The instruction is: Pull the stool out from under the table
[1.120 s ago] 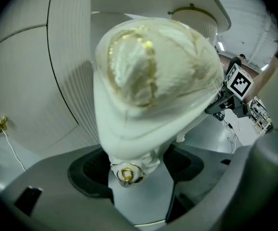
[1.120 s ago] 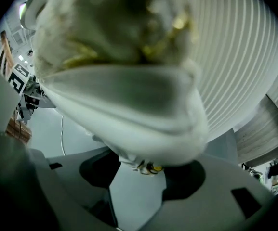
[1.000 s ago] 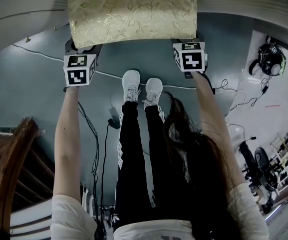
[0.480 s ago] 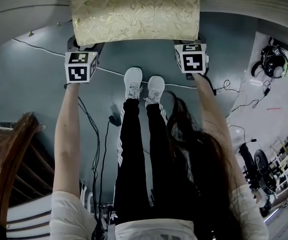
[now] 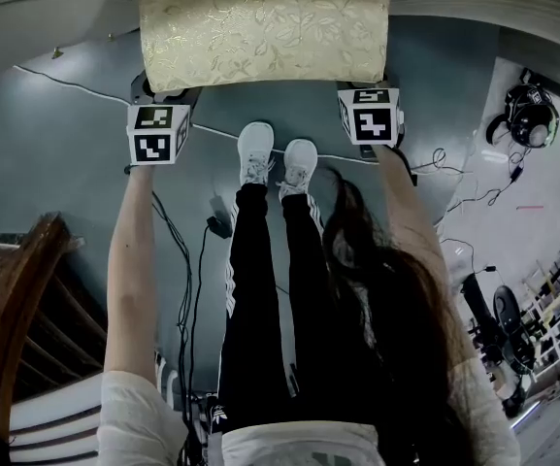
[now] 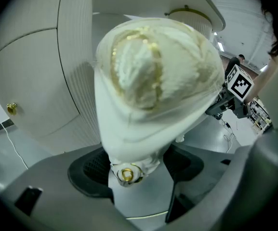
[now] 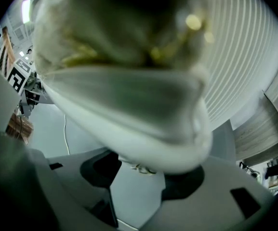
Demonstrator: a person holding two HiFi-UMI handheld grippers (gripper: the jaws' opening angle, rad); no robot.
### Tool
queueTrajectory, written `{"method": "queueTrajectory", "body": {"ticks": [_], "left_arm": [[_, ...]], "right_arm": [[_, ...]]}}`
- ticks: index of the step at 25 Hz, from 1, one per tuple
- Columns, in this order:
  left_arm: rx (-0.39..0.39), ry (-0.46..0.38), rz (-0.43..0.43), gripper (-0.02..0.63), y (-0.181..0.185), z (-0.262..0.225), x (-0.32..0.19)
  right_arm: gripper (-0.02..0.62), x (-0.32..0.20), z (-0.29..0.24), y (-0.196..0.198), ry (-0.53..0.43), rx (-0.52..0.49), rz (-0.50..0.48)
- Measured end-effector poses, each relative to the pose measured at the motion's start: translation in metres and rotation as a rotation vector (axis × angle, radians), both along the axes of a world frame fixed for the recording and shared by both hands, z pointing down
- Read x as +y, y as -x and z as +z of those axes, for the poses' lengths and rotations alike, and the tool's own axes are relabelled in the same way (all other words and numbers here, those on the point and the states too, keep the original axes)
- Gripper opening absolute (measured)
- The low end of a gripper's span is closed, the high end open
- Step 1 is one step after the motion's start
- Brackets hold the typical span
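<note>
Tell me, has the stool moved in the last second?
Yes. The stool has slid slightly toward the person, closing on the white floor cable in the head view.

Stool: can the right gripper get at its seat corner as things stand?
Likely yes. The right gripper is at the stool, with the padded seat's near right corner between its jaws and apparently clamped. Nothing stands in the way.

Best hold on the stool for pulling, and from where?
Take the stool by its padded seat's two near corners, coming from the person's side, angled down. The seat is wide with a long near edge, so paired corner grips pull it evenly. The left hand-held gripper and right hand-held gripper clamp there.
</note>
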State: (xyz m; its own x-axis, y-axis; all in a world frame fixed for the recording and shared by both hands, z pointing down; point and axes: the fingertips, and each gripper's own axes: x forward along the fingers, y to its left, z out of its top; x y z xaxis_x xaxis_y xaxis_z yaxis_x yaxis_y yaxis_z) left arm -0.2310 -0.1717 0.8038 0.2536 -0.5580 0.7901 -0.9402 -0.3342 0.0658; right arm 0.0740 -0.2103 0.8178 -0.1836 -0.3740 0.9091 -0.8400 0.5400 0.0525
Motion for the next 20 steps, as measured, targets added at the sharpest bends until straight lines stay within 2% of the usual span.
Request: {"method": "queueTrajectory", "body": {"ticks": [9,16,20], "left_arm": [[-0.004,0.032,0.0,0.328,0.0,0.0,0.002],[-0.016,0.04,0.052,0.328,-0.007,-0.001,0.016],[-0.02,0.006,0.026,0.328,-0.007,-0.005,0.016]], "right_arm": [[0.258,0.003,0.001,0.0,0.014,0.007,0.0],[0.258,0.035,-0.001,-0.009,0.039,0.004,0.036],[0.258,0.032,-0.002,-0.01,0.018,-0.005,0.02]]}}
